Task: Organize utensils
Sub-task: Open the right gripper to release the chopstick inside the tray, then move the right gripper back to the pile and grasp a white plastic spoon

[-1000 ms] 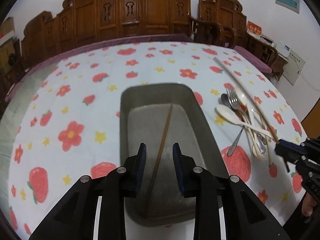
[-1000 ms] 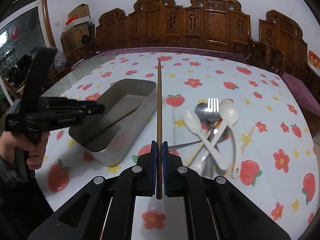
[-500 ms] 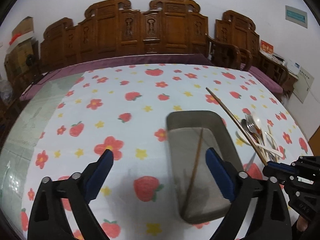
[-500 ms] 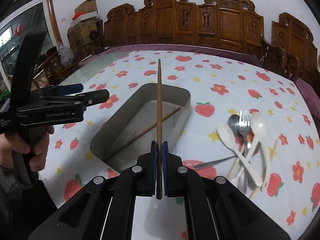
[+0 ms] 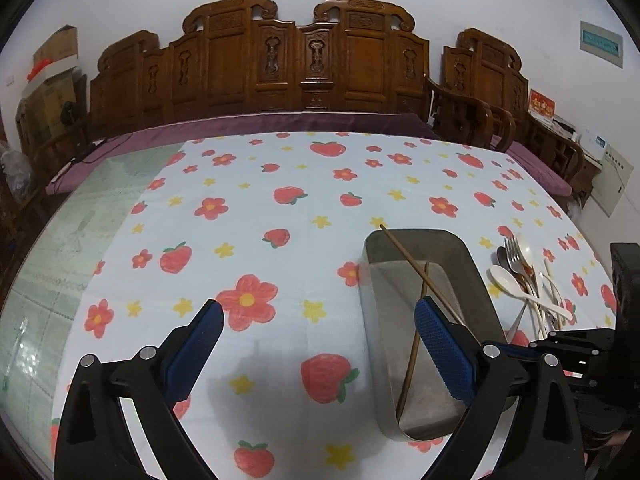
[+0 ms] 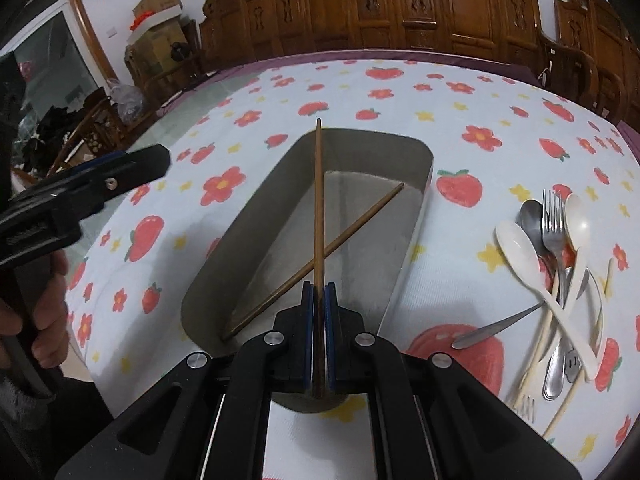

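A: Our left gripper [image 5: 316,336] has let go. Its fingers [image 5: 440,340] now stand wide with nothing between them, and the first chopstick [image 6: 320,256] lies slantwise on the tray [image 6: 412,216] floor. That's one utensil sorted.

B: Our right gripper [image 6: 319,320] has come over the tray, at frame centre, fingers clamped on the second chopstick [image 6: 318,200], dark brown and thin, its tip past the far rim. The spoons and forks [image 6: 556,272] stay piled on the desk [image 6: 360,92], right of frame.
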`<state>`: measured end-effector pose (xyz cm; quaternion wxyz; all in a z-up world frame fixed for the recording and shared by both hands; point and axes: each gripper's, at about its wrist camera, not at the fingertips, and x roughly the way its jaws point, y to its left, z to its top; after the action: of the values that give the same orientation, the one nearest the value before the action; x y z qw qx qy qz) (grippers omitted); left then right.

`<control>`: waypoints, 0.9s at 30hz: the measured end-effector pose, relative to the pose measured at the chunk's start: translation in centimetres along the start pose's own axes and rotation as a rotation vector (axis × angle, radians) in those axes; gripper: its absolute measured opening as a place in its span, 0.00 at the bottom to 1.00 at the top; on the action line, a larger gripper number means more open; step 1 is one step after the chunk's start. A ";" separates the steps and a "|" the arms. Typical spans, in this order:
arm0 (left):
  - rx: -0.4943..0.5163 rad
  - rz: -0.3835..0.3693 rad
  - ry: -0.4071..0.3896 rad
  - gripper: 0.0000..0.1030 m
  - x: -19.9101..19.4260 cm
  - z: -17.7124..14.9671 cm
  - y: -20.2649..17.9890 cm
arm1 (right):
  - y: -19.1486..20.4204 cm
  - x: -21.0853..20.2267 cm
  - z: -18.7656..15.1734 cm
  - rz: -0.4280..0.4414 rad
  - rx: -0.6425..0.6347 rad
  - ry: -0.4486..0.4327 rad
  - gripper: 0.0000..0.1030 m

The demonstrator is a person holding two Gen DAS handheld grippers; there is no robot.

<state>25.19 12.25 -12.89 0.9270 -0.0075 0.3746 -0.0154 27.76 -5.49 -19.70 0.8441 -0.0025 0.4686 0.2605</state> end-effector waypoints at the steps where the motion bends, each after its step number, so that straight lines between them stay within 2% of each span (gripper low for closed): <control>1: -0.004 0.003 -0.001 0.90 0.0 0.0 0.1 | 0.0 0.2 0.0 -0.005 0.000 0.005 0.06; 9: -0.025 0.010 -0.004 0.90 -0.1 0.2 0.7 | 0.0 0.7 -0.1 0.004 -0.003 0.005 0.07; 15: -0.014 -0.010 -0.012 0.90 -0.4 0.1 -0.1 | -0.3 -1.0 -0.2 0.020 -0.038 -0.038 0.07; 21: 0.007 -0.073 -0.029 0.90 -1.1 -0.1 -3.0 | -3.3 -5.7 -0.9 -0.038 -0.060 -0.127 0.08; 23: 0.019 -0.092 -0.033 0.90 -1.2 -0.2 -4.3 | -4.7 -7.1 -1.3 -0.065 -0.060 -0.146 0.16; 27: 0.046 -0.125 -0.033 0.90 -1.2 -0.4 -6.8 | -8.0 -9.6 -2.2 -0.136 -0.057 -0.172 0.19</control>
<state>23.87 5.49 -12.13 0.9303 -0.0098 0.3574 -0.0817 25.48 -17.14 -15.28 0.8966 -0.0360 0.3854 0.2154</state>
